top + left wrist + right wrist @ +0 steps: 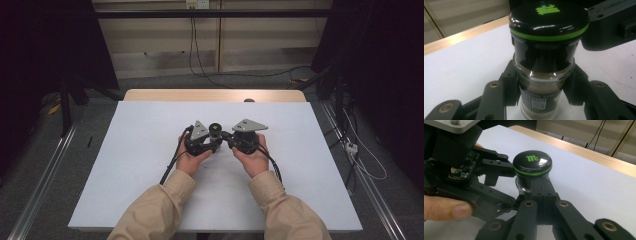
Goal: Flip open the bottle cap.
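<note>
Jar (544,75) mid-tabletop (150,150), upright | my left claw (541,92) clamped on its glass body | my right claw (544,195) clenched, jaws together, against the jar just under the cap (532,162) | step: steadying for opening | next, I judge: right claw must open and grip the cap.

I am working in a lab-style recording bay. Black curtains (45,45) flank both sides of the frame, metal floor rails (42,175) run beside my white-topped table (145,150), and cables (200,55) hang from a wall socket at top centre.
</note>
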Available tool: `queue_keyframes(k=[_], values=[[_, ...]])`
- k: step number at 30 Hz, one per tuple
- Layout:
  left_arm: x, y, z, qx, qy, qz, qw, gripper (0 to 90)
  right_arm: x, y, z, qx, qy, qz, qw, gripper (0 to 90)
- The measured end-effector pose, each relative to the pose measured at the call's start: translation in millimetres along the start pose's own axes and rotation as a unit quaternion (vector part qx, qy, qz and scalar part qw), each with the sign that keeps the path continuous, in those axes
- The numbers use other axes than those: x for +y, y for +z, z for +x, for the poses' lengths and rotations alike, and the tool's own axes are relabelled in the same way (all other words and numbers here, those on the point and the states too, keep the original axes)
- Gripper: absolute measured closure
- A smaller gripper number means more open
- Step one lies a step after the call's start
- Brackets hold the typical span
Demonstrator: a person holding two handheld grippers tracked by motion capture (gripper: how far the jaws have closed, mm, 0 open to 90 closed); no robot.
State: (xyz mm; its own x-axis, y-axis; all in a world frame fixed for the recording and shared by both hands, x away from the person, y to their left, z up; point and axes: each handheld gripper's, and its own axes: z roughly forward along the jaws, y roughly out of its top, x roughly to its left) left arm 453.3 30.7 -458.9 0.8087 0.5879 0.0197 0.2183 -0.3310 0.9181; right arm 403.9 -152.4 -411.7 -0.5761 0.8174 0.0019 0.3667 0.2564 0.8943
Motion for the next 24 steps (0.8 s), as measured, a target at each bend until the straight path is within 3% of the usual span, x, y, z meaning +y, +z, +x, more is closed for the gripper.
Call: queue_keyframes(k=[24], values=[[-0.1, 0.1, 0.1, -0.002, -0.002, 0.002, 1.0, 53.0, 1.8, -0.8, -0.1, 0.007, 0.001, -0.002, 1.0, 90.0]])
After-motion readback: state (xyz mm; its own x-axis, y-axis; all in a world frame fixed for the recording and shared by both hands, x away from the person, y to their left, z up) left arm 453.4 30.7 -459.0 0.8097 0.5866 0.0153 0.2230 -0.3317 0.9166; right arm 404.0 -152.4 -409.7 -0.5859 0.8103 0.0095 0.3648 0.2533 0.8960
